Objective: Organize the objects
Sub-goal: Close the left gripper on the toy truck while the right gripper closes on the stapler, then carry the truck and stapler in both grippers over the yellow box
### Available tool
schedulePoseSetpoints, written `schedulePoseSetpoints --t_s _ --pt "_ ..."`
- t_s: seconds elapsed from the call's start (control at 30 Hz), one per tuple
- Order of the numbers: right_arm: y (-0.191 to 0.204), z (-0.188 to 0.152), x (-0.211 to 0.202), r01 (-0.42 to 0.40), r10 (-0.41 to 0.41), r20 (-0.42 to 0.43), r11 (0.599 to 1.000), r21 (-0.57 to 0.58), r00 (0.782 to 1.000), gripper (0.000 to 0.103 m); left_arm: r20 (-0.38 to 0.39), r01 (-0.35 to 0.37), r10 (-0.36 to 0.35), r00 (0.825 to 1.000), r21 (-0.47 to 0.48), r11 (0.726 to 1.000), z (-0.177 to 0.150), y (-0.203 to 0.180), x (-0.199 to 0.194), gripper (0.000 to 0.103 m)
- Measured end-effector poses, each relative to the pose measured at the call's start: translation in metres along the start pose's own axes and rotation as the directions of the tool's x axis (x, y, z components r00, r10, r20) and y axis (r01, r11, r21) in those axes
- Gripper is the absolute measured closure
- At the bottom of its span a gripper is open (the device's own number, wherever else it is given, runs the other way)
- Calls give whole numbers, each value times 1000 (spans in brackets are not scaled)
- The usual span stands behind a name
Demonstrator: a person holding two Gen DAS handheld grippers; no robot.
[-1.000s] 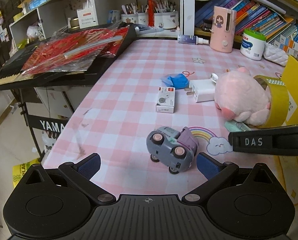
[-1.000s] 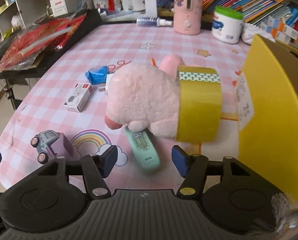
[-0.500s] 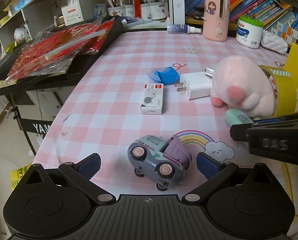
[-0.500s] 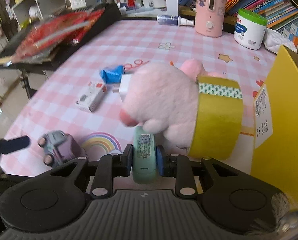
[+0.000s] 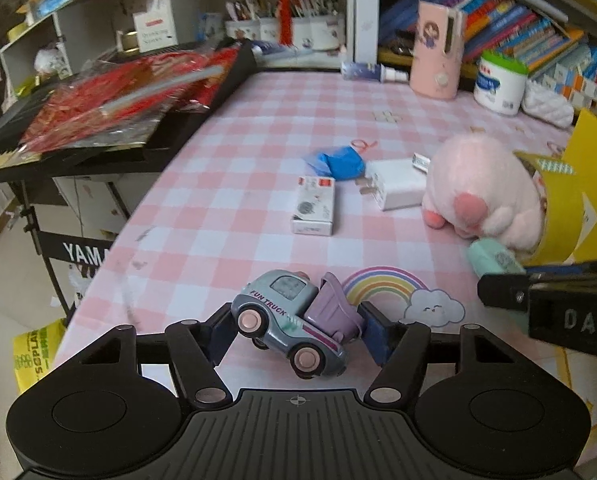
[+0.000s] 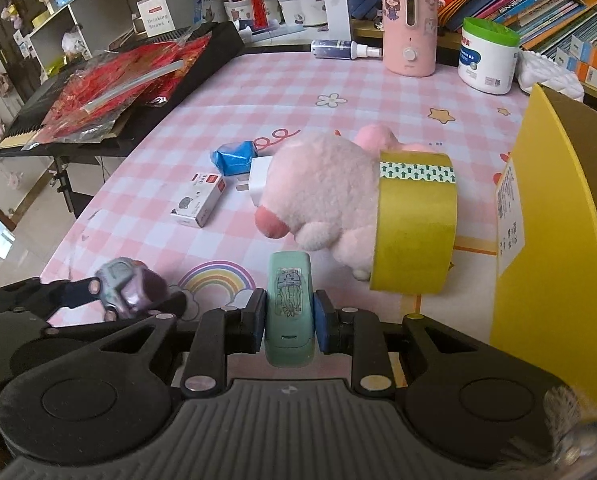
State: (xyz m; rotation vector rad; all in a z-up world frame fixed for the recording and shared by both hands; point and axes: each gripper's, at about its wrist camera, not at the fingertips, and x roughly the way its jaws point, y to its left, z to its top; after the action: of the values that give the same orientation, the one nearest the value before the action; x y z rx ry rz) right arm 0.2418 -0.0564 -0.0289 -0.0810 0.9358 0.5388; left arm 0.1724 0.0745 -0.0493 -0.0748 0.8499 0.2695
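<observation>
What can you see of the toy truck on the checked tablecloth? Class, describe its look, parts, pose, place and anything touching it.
The toy truck is a small grey-blue plastic vehicle with pink wheel hubs, a lilac tipper bed and "FUN TRUCK" lettering on its side. It sits tilted, nose raised, near the tablecloth's front edge beside a printed rainbow. It lies between the fingers of the left claw, whose jaws are closing on it, the blue pads at its ends.

On the pink checked tabletop (image 6: 282,92), a white plug adapter (image 6: 258,178) lies left of the pink plush pig (image 6: 322,188), a wide yellow tape roll (image 6: 414,224) touching its right, a small white box (image 6: 197,202) farther left.
</observation>
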Motion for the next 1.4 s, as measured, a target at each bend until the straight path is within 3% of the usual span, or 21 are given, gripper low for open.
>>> schedulePoseSetpoints --t_s 0.23,0.63,1.4 --pt "18 -11 -11 -12 12 5 1000 -7 1000 80 45 19 -18 999 -38 999 -5 19 -32 38" --pt "29 -46 -53 57 -60 54 997 59 997 80 82 71 -69 994 -22 997 -35 36 -81 38" --pt "48 -133 -121 162 -183 79 963 217 980 80 78 226 -240 968 154 962 -92 25 -140 38"
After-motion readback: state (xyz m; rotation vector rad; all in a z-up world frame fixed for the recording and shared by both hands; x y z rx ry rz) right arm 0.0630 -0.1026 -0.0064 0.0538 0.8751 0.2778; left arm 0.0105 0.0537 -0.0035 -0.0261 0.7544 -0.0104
